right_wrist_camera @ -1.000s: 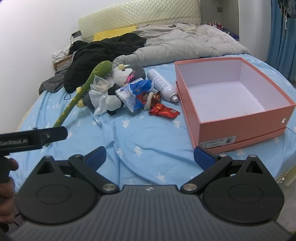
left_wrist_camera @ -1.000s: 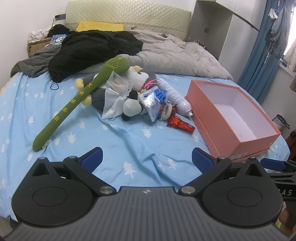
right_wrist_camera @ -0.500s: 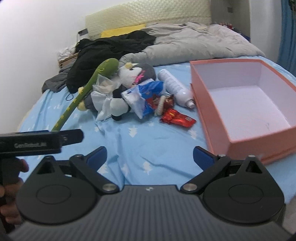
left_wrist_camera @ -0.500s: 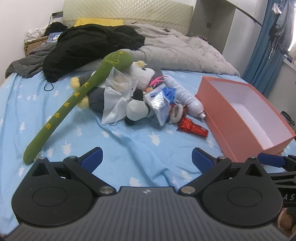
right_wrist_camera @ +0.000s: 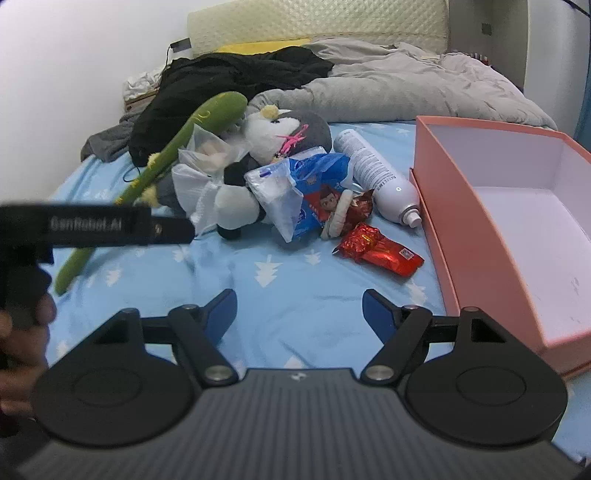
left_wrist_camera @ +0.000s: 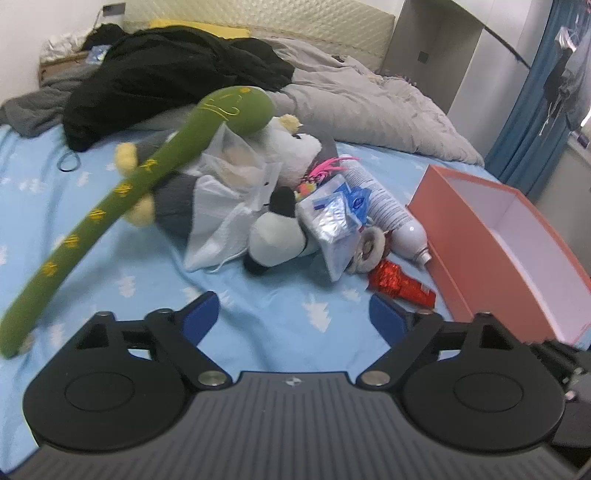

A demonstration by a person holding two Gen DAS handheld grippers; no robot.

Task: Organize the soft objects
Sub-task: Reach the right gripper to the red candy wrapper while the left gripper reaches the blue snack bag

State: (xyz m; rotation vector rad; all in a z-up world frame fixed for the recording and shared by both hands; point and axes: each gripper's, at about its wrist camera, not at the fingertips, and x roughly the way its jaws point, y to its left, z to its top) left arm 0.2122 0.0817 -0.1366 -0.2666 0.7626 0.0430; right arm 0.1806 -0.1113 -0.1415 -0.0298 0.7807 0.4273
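Note:
A long green plush snake (left_wrist_camera: 122, 192) (right_wrist_camera: 162, 162) lies across a grey and white plush penguin (left_wrist_camera: 284, 155) (right_wrist_camera: 291, 136) in a pile on the blue bed sheet (left_wrist_camera: 280, 306). The pile also holds a white plastic bag (left_wrist_camera: 225, 206), blue and clear packets (right_wrist_camera: 295, 195), a white spray bottle (right_wrist_camera: 373, 173) and a red wrapper (right_wrist_camera: 380, 251). An open, empty orange box (right_wrist_camera: 509, 206) (left_wrist_camera: 509, 236) stands to the right. My left gripper (left_wrist_camera: 293, 317) and right gripper (right_wrist_camera: 299, 310) are open and empty, short of the pile.
A grey duvet (right_wrist_camera: 399, 88), black clothes (left_wrist_camera: 166, 81) and a yellow pillow (right_wrist_camera: 258, 48) lie near the padded headboard (left_wrist_camera: 277, 22). Blue curtains (left_wrist_camera: 535, 92) hang at right. The left gripper's body (right_wrist_camera: 92, 225) crosses the left of the right wrist view.
Both grippers have moved forward toward the pile, which looks larger and nearer. Both stay open and empty. Nothing on the bed has moved.

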